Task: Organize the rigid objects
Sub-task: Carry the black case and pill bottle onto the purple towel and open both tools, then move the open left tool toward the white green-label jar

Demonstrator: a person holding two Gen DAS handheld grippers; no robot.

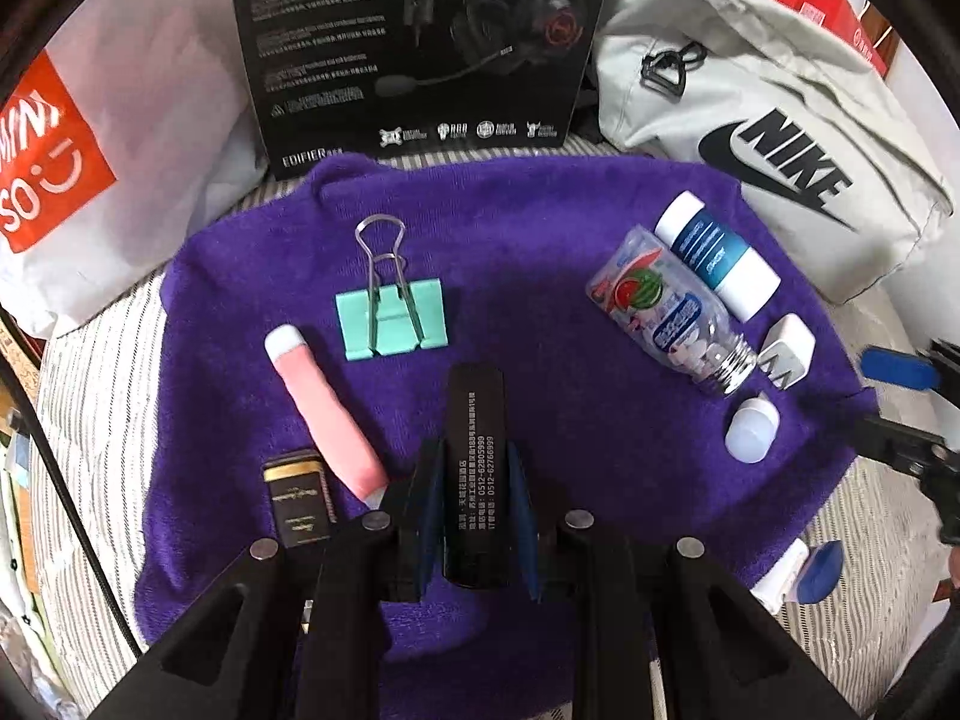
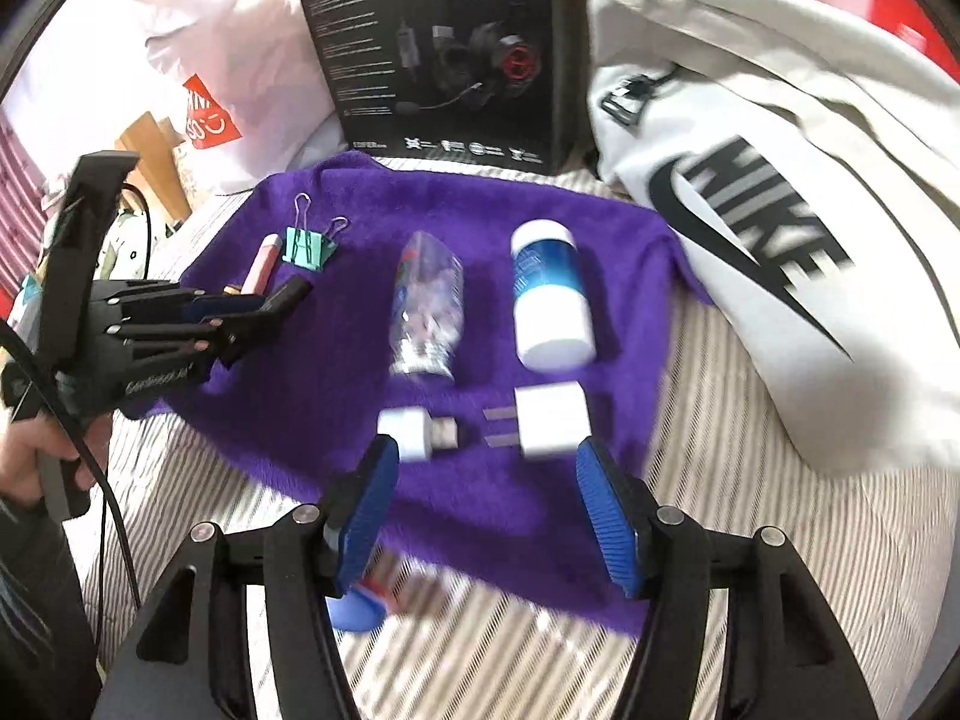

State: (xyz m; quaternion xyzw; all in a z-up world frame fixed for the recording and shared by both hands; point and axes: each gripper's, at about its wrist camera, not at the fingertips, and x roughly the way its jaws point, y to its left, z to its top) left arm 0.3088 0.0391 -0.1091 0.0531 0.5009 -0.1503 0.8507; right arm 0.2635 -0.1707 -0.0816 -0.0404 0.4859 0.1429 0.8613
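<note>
A purple towel [image 1: 540, 222] holds the objects. My left gripper [image 1: 477, 510] is shut on a black lighter [image 1: 474, 420] just above the towel; the same gripper shows in the right wrist view [image 2: 264, 309]. Left of it lie a pink tube [image 1: 324, 414], a small black-gold box [image 1: 298, 498] and a green binder clip [image 1: 393, 318]. On the right lie a clear candy bottle [image 1: 666, 312], a white-blue bottle [image 1: 714, 255], a white charger plug [image 2: 549, 417] and a small white cap piece [image 2: 414, 432]. My right gripper [image 2: 486, 510] is open over the towel's near edge, in front of the plug.
A black headset box [image 1: 414, 42] stands behind the towel. A white Nike bag [image 1: 780, 150] lies at the right and a white Miniso bag [image 1: 90, 168] at the left. A blue-white object [image 2: 360, 606] lies on the striped bedding [image 2: 750, 510] by the near edge.
</note>
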